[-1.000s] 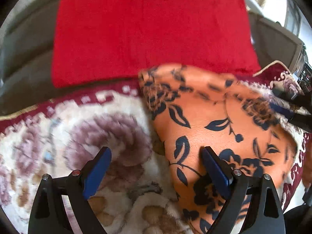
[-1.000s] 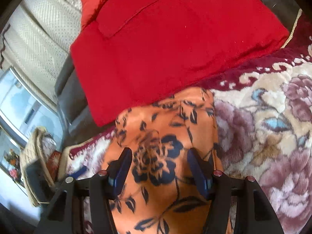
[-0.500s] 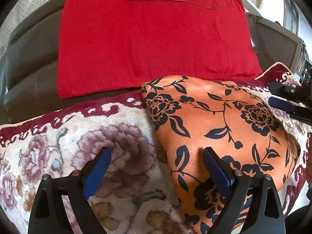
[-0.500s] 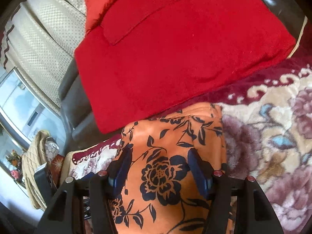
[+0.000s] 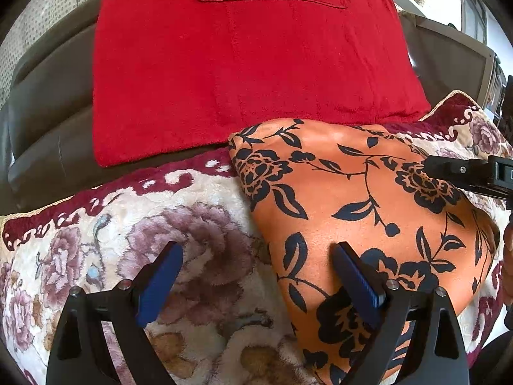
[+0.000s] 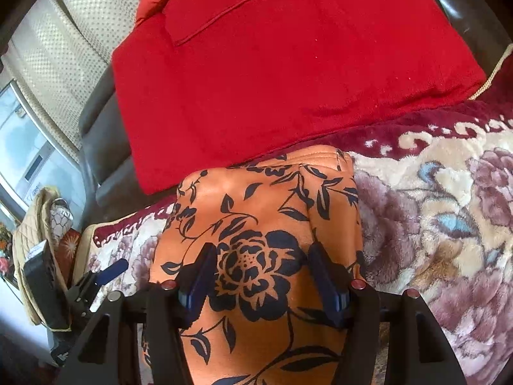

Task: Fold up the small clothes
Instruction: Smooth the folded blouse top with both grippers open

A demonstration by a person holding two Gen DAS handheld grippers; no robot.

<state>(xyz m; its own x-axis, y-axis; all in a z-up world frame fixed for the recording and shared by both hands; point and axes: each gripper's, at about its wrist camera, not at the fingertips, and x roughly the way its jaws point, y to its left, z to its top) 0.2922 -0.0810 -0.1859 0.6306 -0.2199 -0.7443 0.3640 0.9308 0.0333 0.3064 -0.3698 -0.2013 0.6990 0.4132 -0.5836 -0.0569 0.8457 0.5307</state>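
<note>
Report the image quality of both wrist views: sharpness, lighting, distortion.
Left wrist view: sharp, evenly daylit, fisheye bending the red cloth, dark corners. Right wrist view: also sharp, orange floral garment crisp, bright window washed out at the left edge, same fisheye curvature.

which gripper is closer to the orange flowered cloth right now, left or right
Right. The right gripper sits over the orange flowered cloth, jaws open above it. The left gripper straddles its left edge, mostly over the floral blanket.
</note>
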